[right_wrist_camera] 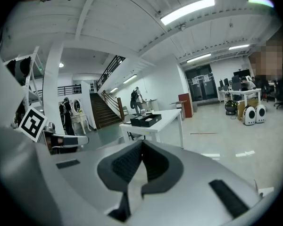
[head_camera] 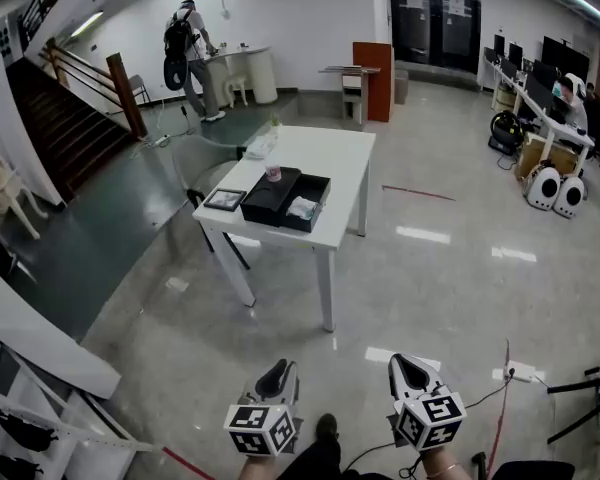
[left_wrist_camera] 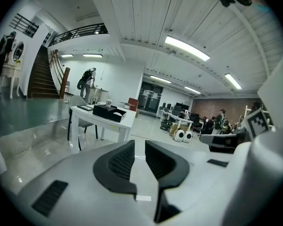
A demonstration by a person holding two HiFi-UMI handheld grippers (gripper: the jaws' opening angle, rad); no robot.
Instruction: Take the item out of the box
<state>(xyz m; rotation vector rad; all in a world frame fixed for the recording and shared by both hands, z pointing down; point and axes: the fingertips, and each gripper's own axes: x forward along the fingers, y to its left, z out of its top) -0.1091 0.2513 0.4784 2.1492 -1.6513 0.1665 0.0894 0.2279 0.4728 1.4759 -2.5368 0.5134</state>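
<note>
bottom centre, the left grey gripper (head_camera: 277,372) and right grey gripper (head_camera: 408,365) point slightly downward, jaws clenched empty.

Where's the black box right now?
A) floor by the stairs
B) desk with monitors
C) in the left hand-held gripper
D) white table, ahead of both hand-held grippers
D: the black box sits on the white table, well ahead of the left hand-held gripper and right hand-held gripper, both shut and empty.
</note>
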